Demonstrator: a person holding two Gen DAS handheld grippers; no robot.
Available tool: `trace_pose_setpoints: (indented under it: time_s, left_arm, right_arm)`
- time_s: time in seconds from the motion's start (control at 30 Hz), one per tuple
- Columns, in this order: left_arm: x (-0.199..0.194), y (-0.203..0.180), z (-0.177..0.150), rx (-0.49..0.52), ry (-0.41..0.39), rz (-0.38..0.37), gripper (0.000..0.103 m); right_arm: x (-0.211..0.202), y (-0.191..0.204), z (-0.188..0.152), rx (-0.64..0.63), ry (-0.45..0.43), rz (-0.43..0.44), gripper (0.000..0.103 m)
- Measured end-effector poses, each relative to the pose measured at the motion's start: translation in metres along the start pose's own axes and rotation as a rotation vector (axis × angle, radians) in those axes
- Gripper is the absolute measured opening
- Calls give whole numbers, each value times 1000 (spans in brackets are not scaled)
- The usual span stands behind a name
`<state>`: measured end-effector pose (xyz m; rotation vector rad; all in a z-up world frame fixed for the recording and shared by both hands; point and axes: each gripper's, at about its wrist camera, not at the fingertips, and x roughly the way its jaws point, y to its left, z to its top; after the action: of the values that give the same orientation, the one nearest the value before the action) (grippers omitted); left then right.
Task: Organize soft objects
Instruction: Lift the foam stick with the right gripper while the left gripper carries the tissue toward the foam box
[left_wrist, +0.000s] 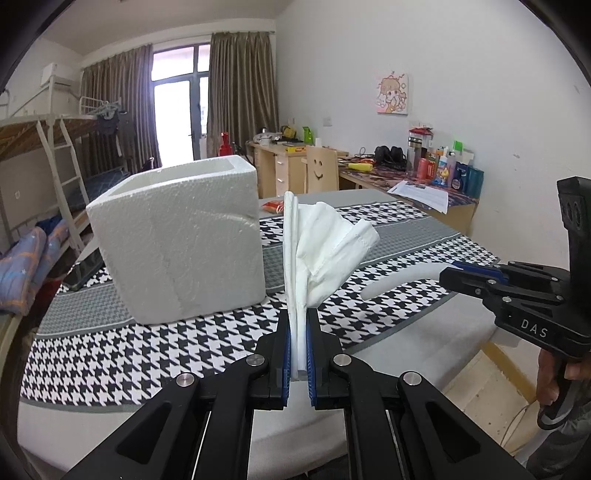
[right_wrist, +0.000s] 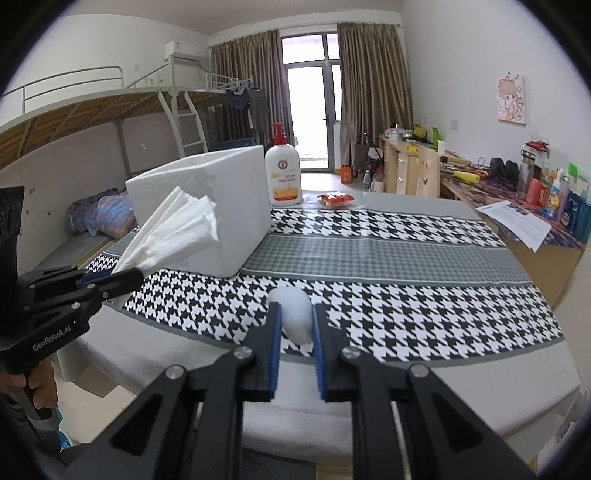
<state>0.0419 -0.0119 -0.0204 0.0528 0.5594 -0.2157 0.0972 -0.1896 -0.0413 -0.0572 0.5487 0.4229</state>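
My left gripper (left_wrist: 299, 318) is shut on a folded white tissue (left_wrist: 325, 243), which fans upward above the houndstooth tablecloth (left_wrist: 147, 347). An open-topped white foam box (left_wrist: 177, 240) stands just left of it. In the right wrist view the same tissue (right_wrist: 177, 225) sticks out of the left gripper (right_wrist: 129, 277), in front of the foam box (right_wrist: 229, 184). My right gripper (right_wrist: 295, 309) is shut on a pale, rounded soft white piece (right_wrist: 291, 297) over the cloth's near edge. From the left wrist view that right gripper (left_wrist: 448, 275) holds the white piece (left_wrist: 402, 277) low over the cloth.
A pump lotion bottle (right_wrist: 282, 173) and a red snack packet (right_wrist: 336, 199) sit behind the box. A dark phone (left_wrist: 83, 273) lies left of the box. Papers (right_wrist: 517, 221) overhang a cluttered desk (right_wrist: 498, 192) on the right; a bunk bed (right_wrist: 110, 110) stands left.
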Motion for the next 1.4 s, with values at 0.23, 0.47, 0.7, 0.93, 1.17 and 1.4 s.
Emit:
trace_pose_setpoints:
  time_s: [0.23, 0.47, 0.7, 0.93, 1.17, 1.4]
  left_arm:
    - [-5, -11, 0, 11, -14, -3, 7]
    - [2, -11, 4, 6, -18, -11, 7]
    - [9, -8, 6, 9, -14, -12, 7]
    - [9, 1, 4, -4, -14, 4, 7]
    - [-1, 11, 0, -19, -28, 31, 7]
    - [-18, 27, -6, -48, -47, 75, 7]
  right_arm:
    - [-12, -1, -3, 0, -27, -8, 19]
    - [-17, -3, -5, 17, -42, -26, 19]
    - [-15, -2, -4, 19, -42, -28, 19]
    - [-13, 3, -2, 10, -43, -19, 19]
    - [-11, 12, 1, -10, -47, 1, 19]
    - [-9, 32, 5, -43, -53, 45, 19]
